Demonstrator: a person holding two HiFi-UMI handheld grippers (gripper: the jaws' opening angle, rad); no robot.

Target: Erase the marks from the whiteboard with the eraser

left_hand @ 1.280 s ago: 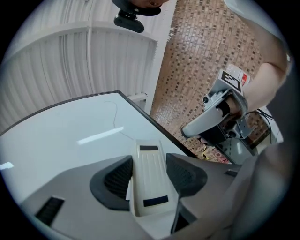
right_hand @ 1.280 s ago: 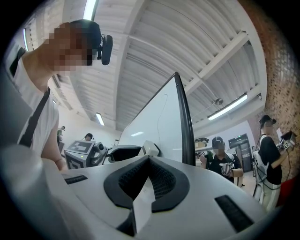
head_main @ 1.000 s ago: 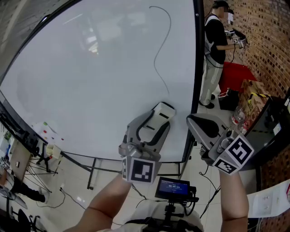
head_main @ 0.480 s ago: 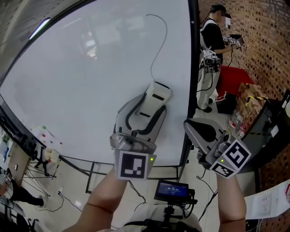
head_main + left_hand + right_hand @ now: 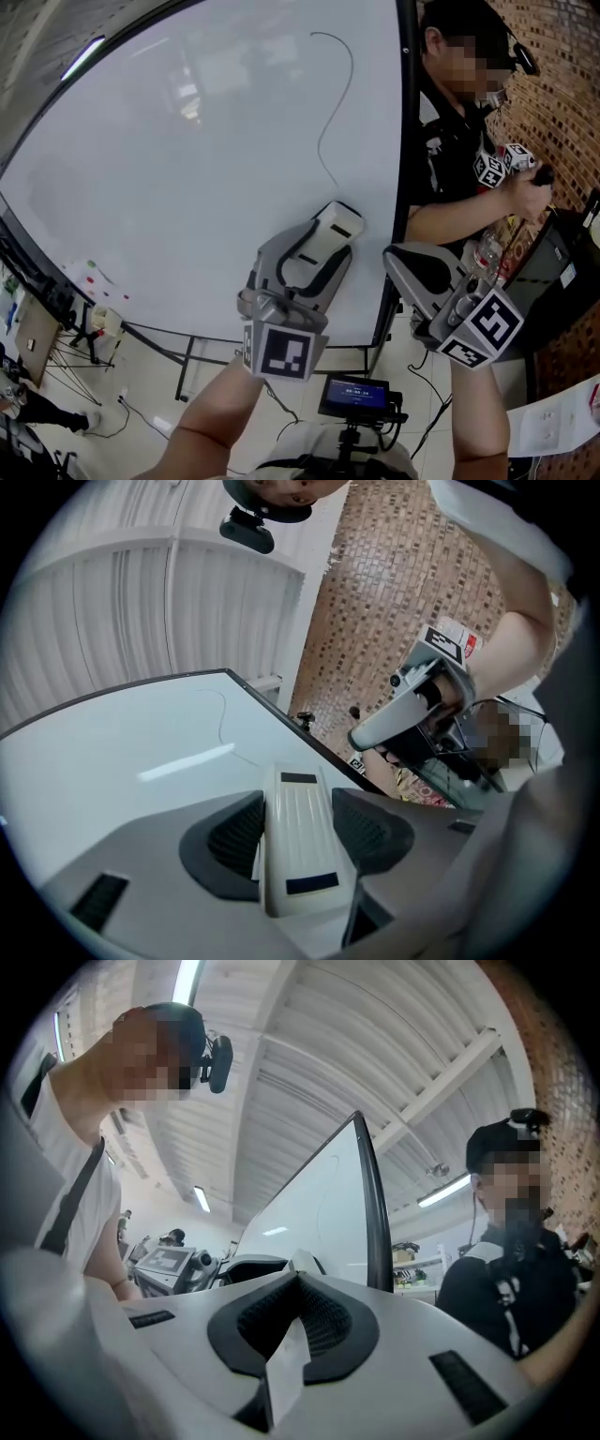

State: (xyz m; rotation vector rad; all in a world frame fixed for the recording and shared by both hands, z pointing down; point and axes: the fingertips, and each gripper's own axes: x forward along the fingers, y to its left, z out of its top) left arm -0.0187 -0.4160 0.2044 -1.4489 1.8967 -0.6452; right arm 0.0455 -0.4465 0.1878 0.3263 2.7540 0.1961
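Left gripper (image 5: 314, 255) is clamped across the body of the white eraser (image 5: 298, 850), one dark pad on each long side. Its jaws stand wide because the eraser is broad, and they have just drawn in slightly onto it. The nose of the eraser sticks out beyond the jaws toward the whiteboard (image 5: 187, 169); whether it presses on the surface I cannot tell.

A single thin dark line (image 5: 334, 103) curls down the right part of the board, and its lower end stops a little above the eraser. Left of the eraser and above it the board runs wide and bare. To the right only a narrow strip of white is left before the black frame edge (image 5: 405, 141). Along the bottom rail at the far left sits a small ledge (image 5: 98, 277) with a few coloured bits on it.

Just past the frame, level with the left one, the right gripper (image 5: 405, 261) hangs off the board with its jaws together, nothing gripped. Close behind it another person (image 5: 450, 159) in a dark top stands by the brick wall (image 5: 553, 66), holding a gripper of their own, so the room on that side is tight.
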